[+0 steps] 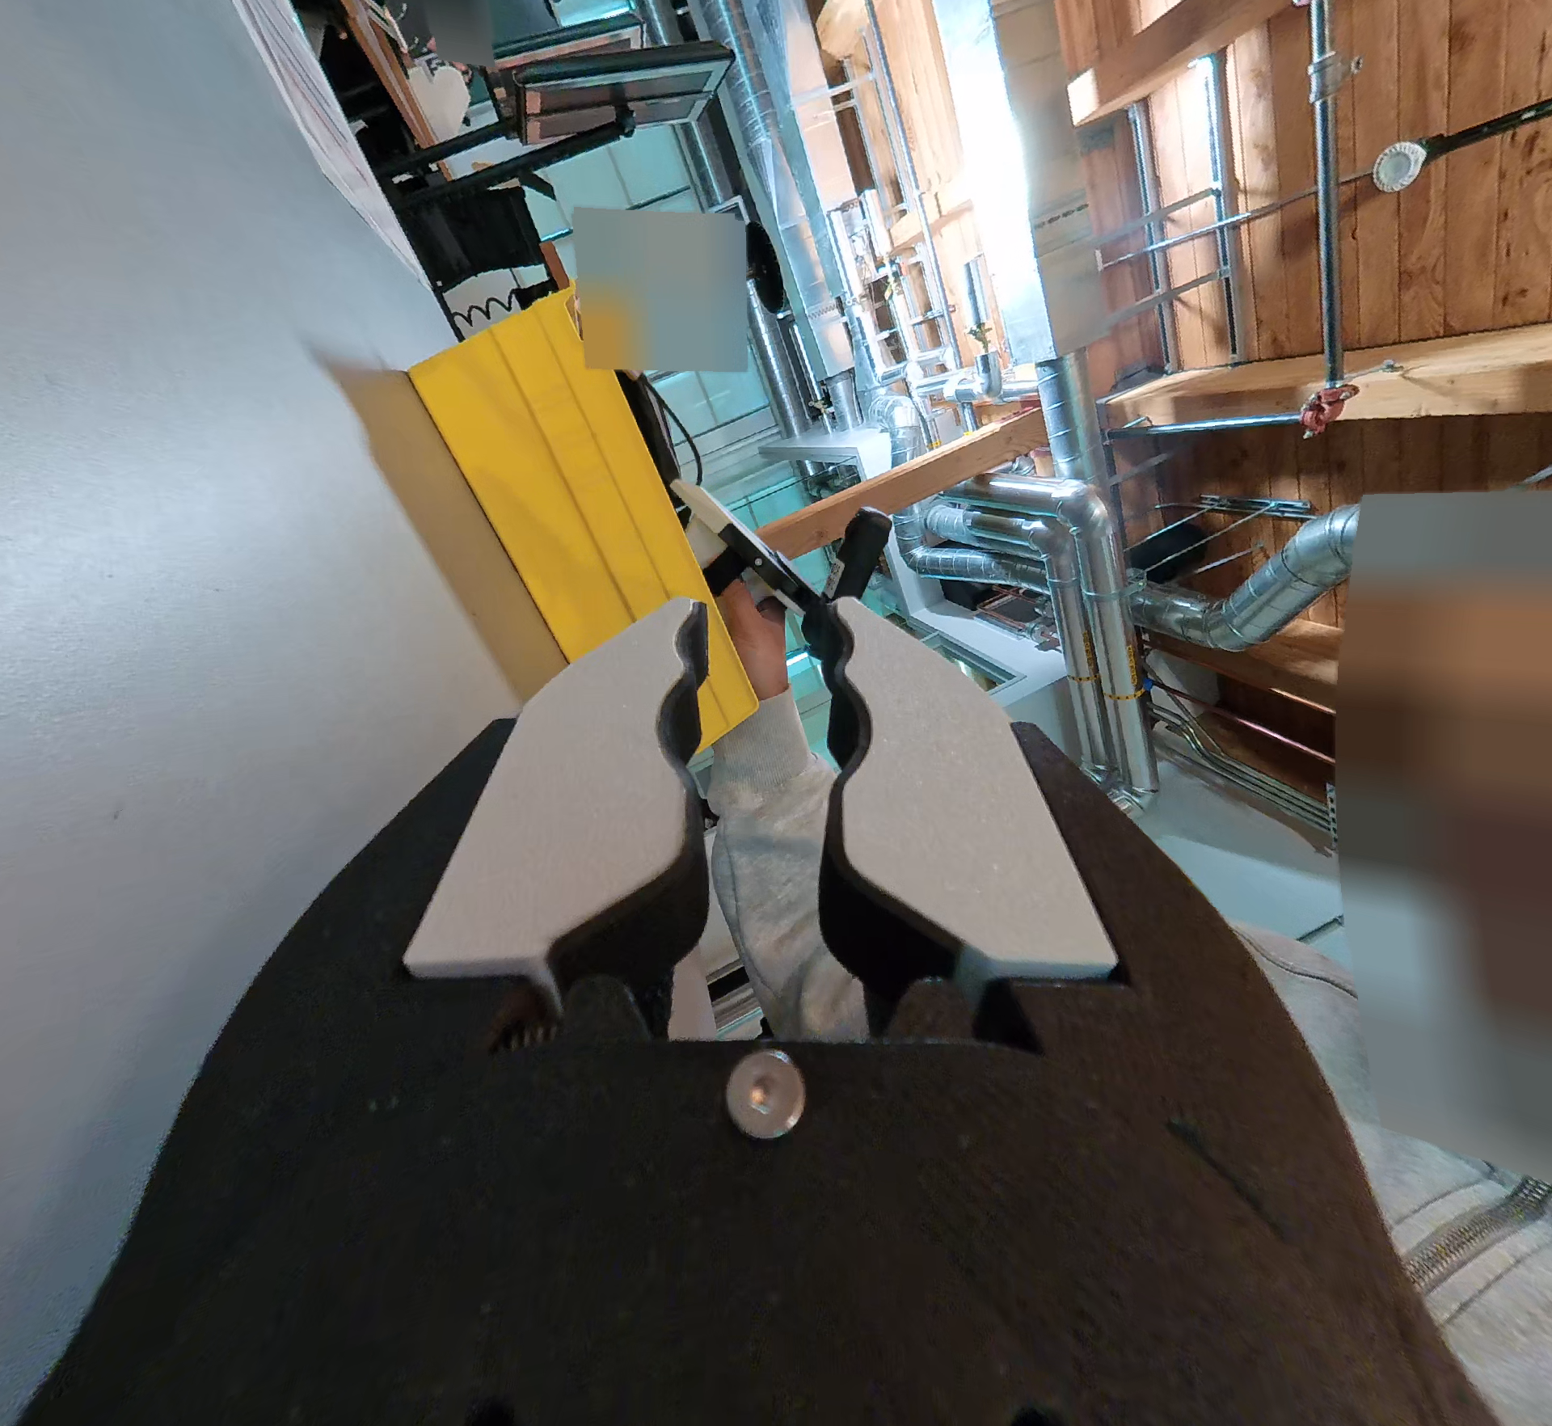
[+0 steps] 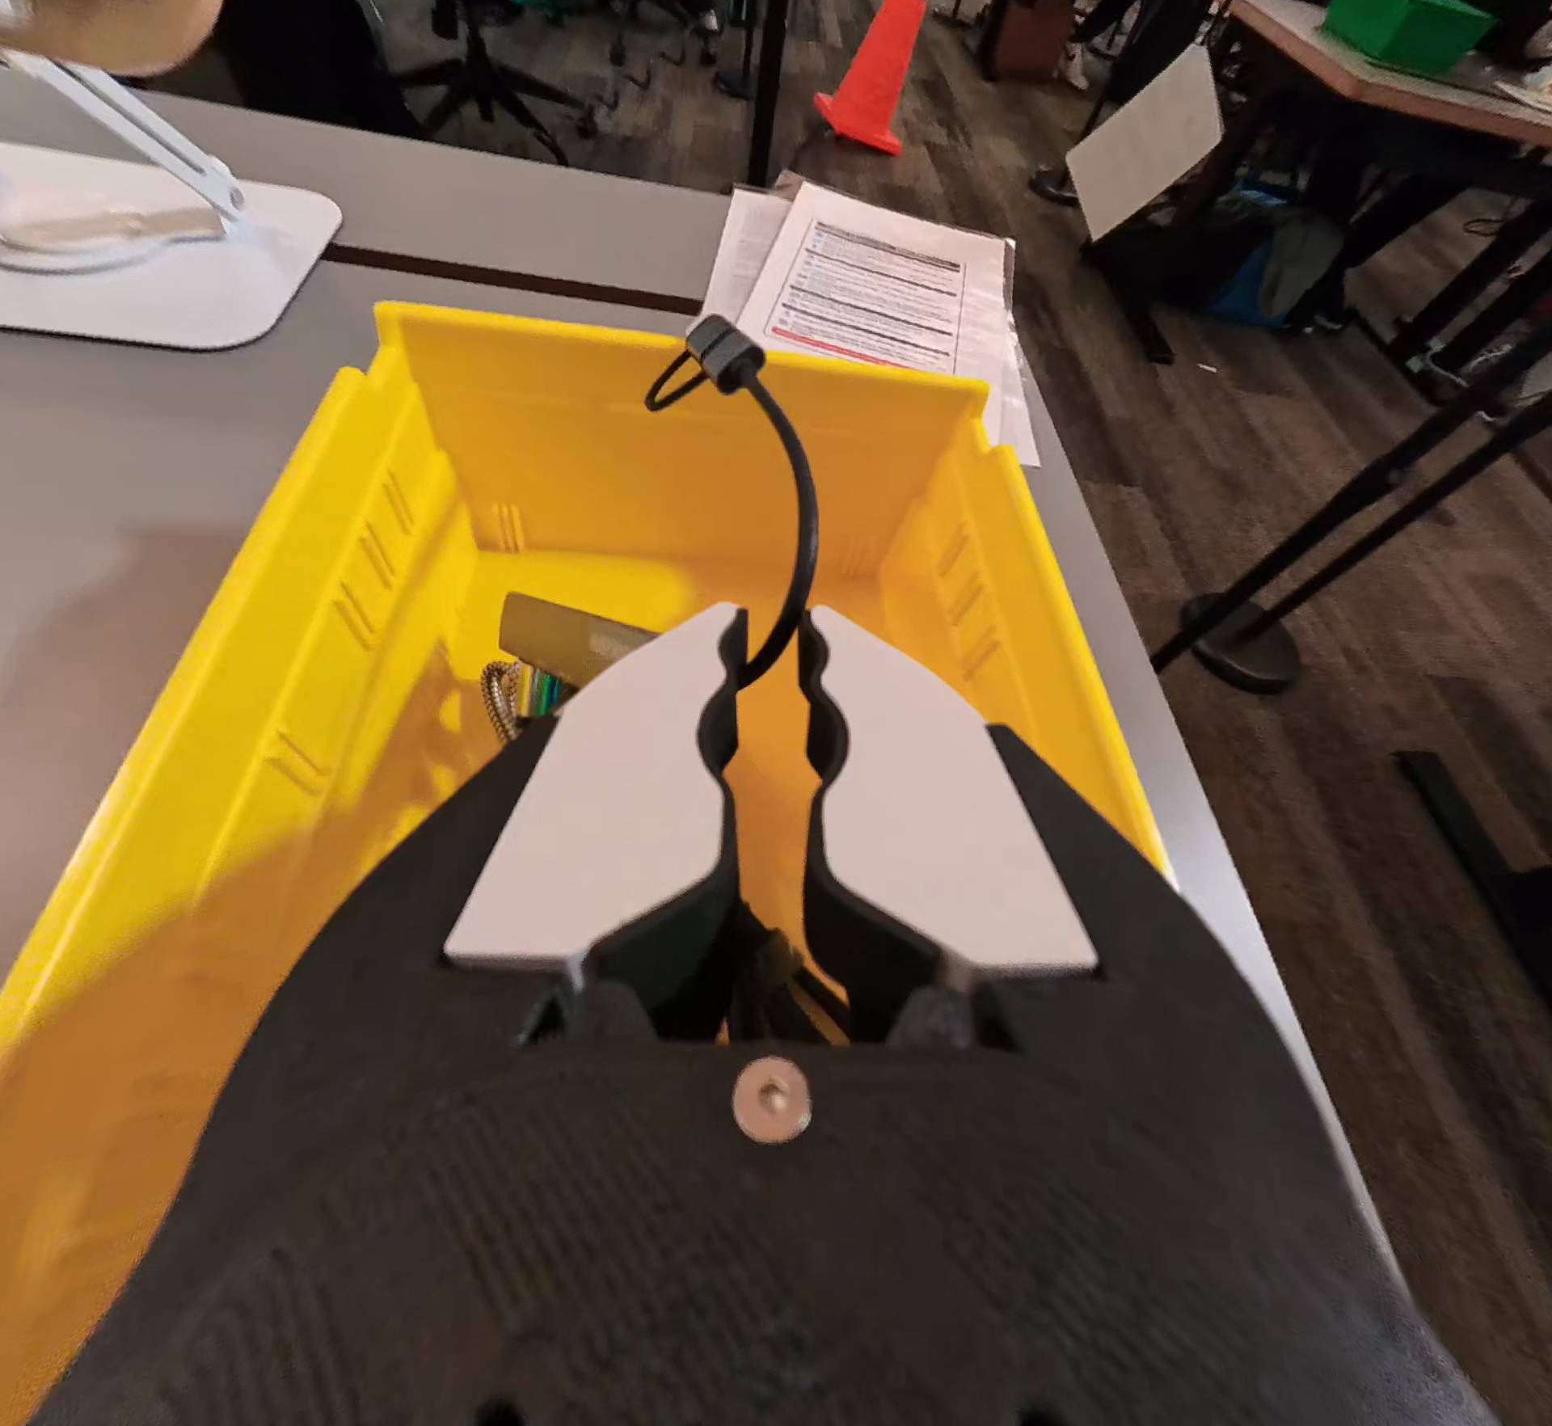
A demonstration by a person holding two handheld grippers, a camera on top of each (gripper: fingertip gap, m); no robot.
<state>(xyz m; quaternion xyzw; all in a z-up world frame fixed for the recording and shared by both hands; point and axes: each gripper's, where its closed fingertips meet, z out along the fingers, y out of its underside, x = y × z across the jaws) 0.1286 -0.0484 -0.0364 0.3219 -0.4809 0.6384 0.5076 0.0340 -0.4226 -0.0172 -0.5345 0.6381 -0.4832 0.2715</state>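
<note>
1. Our right tongs (image 2: 773, 630) hover above the yellow bin (image 2: 252, 630) on the bench (image 2: 168, 420), slightly apart; a black cable (image 2: 802, 512) rises between the tips, whether gripped we cannot tell.
2. Our left tongs (image 1: 768, 621) stand apart, empty, tilted away from the bench, near the bin's right.

This is looking like a shared office or lab workspace inside an industrial-style building: grey desks (image 2: 521, 210) are standing in rows on a dark wood-patterned floor (image 2: 1260, 462), with rolling office chairs (image 2: 487, 42) sitting beneath them and a monitor stand (image 2: 168, 243) resting on the nearest one. An orange traffic cone (image 2: 890, 33) is standing in the aisle, and printed sheets (image 2: 882, 285) are lying at the desk's edge. Overhead, silver ventilation ducts (image 1: 1050, 546) and pipes are running along exposed timber beams and plank walls (image 1: 1428, 126).
</note>
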